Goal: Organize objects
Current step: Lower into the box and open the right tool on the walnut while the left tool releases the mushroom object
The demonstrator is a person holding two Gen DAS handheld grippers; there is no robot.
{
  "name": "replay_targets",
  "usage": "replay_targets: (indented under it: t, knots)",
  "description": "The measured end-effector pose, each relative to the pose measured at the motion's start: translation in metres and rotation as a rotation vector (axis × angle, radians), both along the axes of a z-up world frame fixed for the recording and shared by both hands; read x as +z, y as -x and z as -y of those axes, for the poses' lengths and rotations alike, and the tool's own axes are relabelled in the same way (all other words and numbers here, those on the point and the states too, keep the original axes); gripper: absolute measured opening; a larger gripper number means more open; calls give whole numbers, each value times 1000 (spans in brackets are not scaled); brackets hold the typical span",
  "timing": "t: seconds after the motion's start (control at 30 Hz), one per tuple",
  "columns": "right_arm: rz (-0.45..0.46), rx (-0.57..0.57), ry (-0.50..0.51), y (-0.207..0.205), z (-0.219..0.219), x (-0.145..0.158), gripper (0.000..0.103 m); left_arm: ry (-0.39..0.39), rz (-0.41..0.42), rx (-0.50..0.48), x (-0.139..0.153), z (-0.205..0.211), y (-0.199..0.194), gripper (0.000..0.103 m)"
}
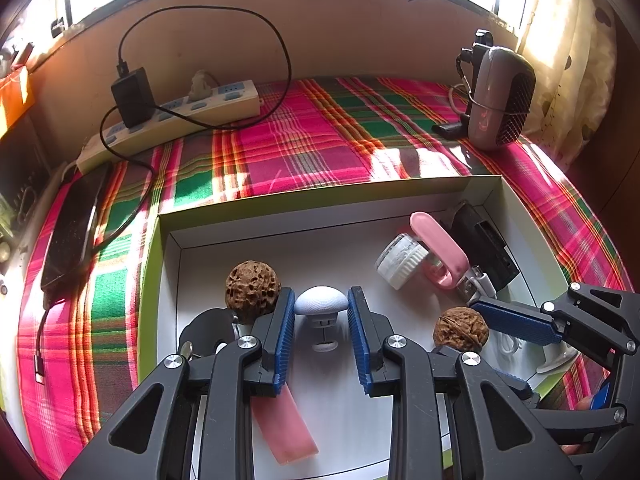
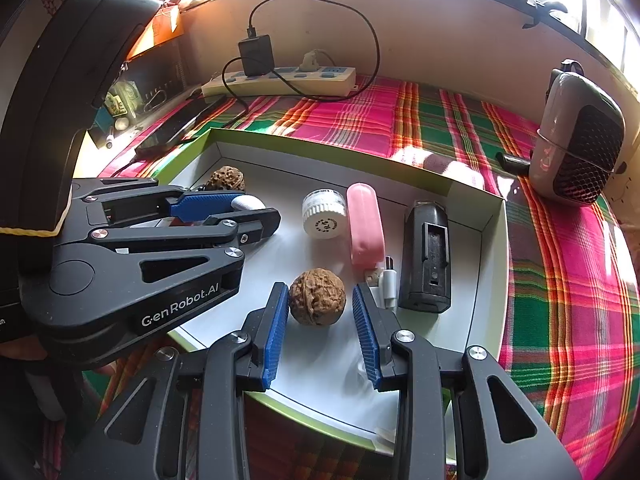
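A white tray with a green rim (image 1: 320, 216) (image 2: 492, 216) lies on a plaid cloth. My left gripper (image 1: 320, 291) (image 2: 256, 206) is open inside it, its blue pads close on either side of the cap of a white mushroom-shaped piece (image 1: 320, 304) that rests on the tray floor. A rough dark walnut (image 1: 252, 286) (image 2: 225, 179) lies just left of that gripper. My right gripper (image 2: 320, 286) is open around a smoother walnut (image 2: 317, 298) (image 1: 460, 330), with a gap at the right pad.
Also in the tray are a white-capped jar (image 2: 324, 218), a pink case (image 2: 364, 220), a black holder (image 2: 426, 256), a white USB plug (image 2: 386, 280) and a pink strip (image 1: 284, 428). On the cloth are a power strip (image 1: 172, 120), a phone (image 1: 74, 228) and a small heater (image 2: 576, 148).
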State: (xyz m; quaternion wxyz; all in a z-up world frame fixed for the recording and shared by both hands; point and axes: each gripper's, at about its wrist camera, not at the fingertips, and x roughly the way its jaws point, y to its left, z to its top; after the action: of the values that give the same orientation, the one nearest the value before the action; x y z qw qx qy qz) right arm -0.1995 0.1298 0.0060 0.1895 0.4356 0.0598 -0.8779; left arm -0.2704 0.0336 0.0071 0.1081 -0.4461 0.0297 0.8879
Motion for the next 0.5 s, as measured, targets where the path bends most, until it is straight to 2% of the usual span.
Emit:
replay_targets:
  t: [0.5]
  knots:
    - [-9, -20, 48, -11, -4, 8, 35, 12, -41, 32, 17, 7, -18, 26]
